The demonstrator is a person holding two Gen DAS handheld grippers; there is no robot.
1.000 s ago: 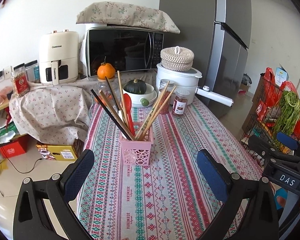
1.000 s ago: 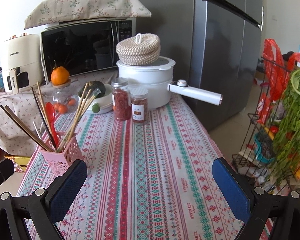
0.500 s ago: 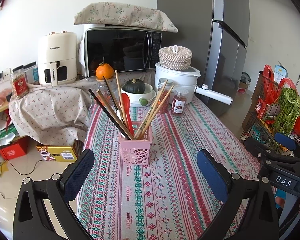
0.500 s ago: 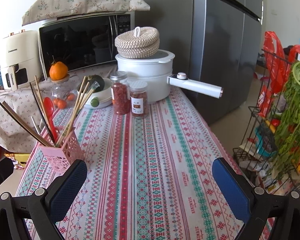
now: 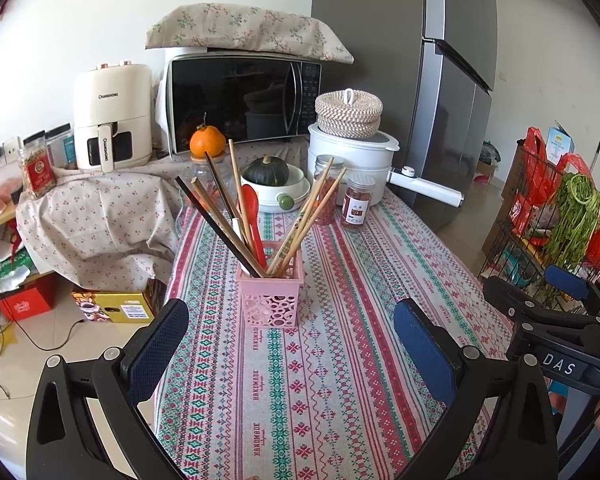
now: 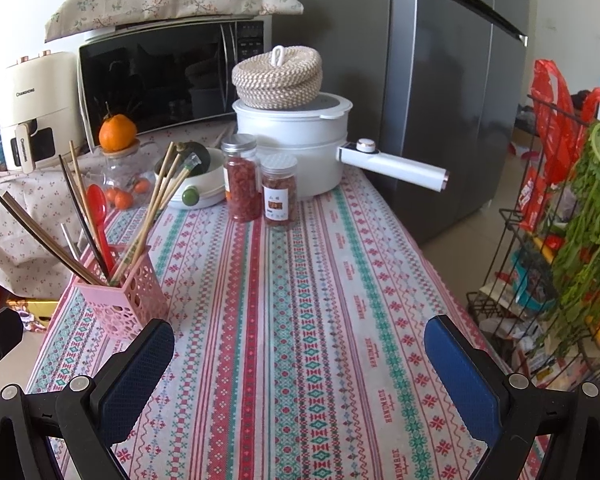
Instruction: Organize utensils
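A pink perforated holder point(image 5: 269, 294) point(image 6: 123, 300) stands upright on the patterned tablecloth point(image 5: 340, 360). It holds several wooden and dark chopsticks point(image 5: 220, 222) point(image 6: 156, 204) and a red spoon point(image 5: 253, 216) point(image 6: 99, 216). My left gripper point(image 5: 291, 344) hangs open just in front of the holder, nothing between its blue pads. My right gripper point(image 6: 300, 364) is open too, to the right of the holder, over bare cloth; its black body point(image 5: 556, 320) shows at the right of the left wrist view.
Behind the holder stand two spice jars point(image 6: 260, 194), a white bowl with a green squash point(image 5: 274, 184), a white pot with a long handle point(image 6: 300, 136), a microwave point(image 5: 240, 100) and an air fryer point(image 5: 110, 120). A wire rack with greens point(image 6: 572, 240) stands right of the table.
Both grippers have drawn back and risen a little, so the holder and the table items look slightly farther and lower in view. Both stay open.
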